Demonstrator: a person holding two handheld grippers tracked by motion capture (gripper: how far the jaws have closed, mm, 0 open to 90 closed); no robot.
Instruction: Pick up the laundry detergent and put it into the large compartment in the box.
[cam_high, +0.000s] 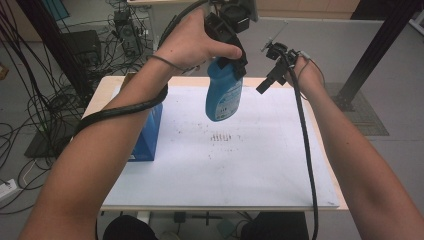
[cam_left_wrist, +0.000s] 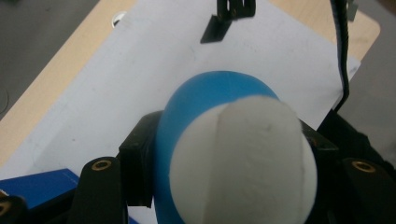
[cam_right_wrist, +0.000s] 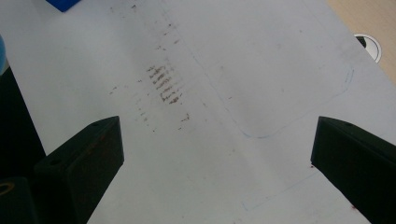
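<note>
Lab room, grey floor, cables at left; wooden table (cam_high: 107, 85) covered by a white sheet (cam_high: 260, 165) with dark smudges (cam_high: 220, 136) mid-sheet. Left gripper (cam_high: 235, 57) pinches a blue bottle (cam_high: 224, 95) near its white cap (cam_left_wrist: 243, 158), holding it in the air above the sheet, 2 jaws tight on its sides. Right gripper (cam_high: 272, 75) hovers just right of the bottle, jaws spread, nothing between them. Blue box (cam_high: 147, 132) stands at sheet's left edge.

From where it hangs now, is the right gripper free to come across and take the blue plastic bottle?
Probably yes. The right gripper is open and empty, beside the blue plastic bottle that the left gripper holds aloft by its top; nothing lies between them.
</note>
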